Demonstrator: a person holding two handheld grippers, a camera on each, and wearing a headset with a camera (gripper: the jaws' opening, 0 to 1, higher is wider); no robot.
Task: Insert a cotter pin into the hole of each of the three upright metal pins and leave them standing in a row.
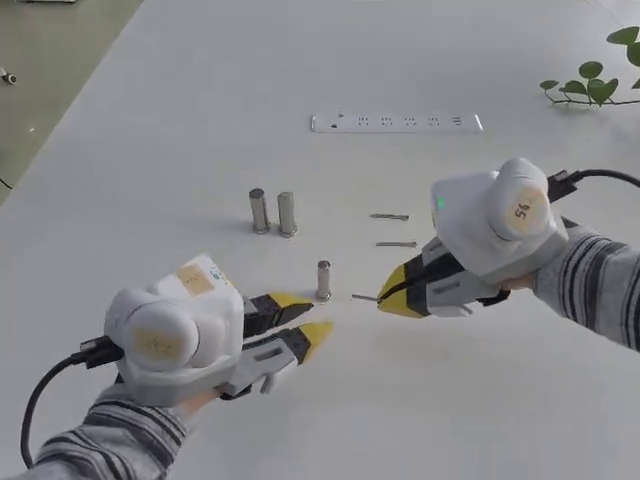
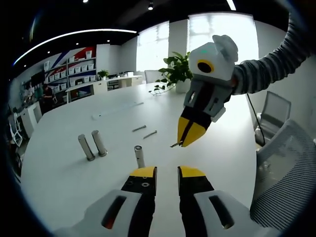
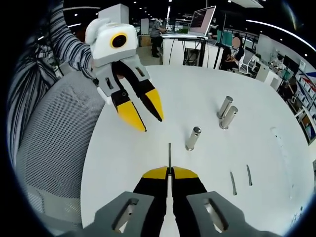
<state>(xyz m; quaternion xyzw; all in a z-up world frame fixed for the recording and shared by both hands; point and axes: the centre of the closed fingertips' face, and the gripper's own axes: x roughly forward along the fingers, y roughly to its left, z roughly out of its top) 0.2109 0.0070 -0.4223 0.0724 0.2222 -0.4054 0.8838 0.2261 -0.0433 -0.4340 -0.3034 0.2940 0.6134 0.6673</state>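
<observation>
Nearest, the left gripper (image 1: 309, 315) hangs released beside the front metal pin (image 1: 323, 280) on the surface (image 1: 200, 120), while the right gripper (image 1: 385, 293), clenched on a cotter pin (image 1: 364, 297), must next aim it at that pin's hole.

An open-plan office. Far beyond the left gripper's (image 2: 167, 171) jaws and to their left, shelves (image 2: 79, 69) of bins line a wall beside desks (image 2: 118, 81). Straight ahead are bright windows (image 2: 217, 29) and a potted plant (image 2: 175, 71), with strip lights (image 2: 74, 33) overhead. A mesh chair (image 2: 284, 168) sits right of those jaws. Ahead of the right gripper's (image 3: 169, 171) jaws, past the big white table (image 3: 197, 89), there is a monitor (image 3: 202, 19) and a seated person (image 3: 230, 59). A power strip (image 1: 396, 123) lies on the table.
</observation>
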